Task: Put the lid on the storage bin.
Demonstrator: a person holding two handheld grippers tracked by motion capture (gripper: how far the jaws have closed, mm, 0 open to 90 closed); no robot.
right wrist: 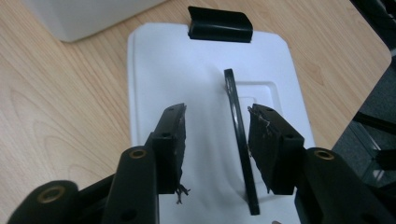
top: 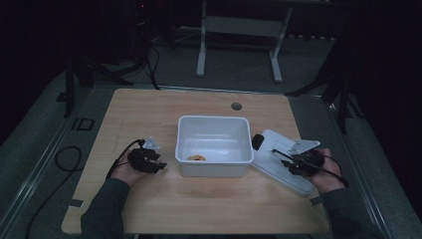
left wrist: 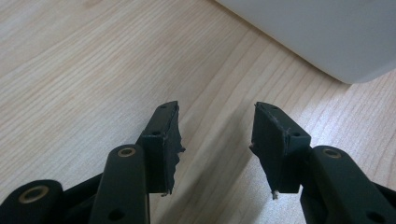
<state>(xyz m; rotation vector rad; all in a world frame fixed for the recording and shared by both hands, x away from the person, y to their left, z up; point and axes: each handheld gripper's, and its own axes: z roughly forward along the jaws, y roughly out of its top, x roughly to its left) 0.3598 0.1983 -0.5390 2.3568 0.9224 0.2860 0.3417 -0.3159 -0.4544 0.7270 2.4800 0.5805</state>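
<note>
A white plastic bin [top: 213, 125] stands mid-table with a small orange-brown item [top: 196, 158] on its floor. Its white lid [top: 271, 162] lies flat to the right, with a black clip [right wrist: 219, 24] at its far end and a thin black handle [right wrist: 237, 130] standing up from its middle. My right gripper [right wrist: 217, 108] is open over the lid; the handle stands between the jaws, close against the right pad and apart from the left one. My left gripper [left wrist: 217, 107] is open and empty, low over bare wood just left of the bin's near corner [left wrist: 345, 70].
The wooden table [top: 149, 114] has a round cable hole [top: 237, 106] behind the bin. Black cables trail off the table's left side [top: 67, 159]. A white desk frame [top: 239, 30] stands on the dark floor beyond.
</note>
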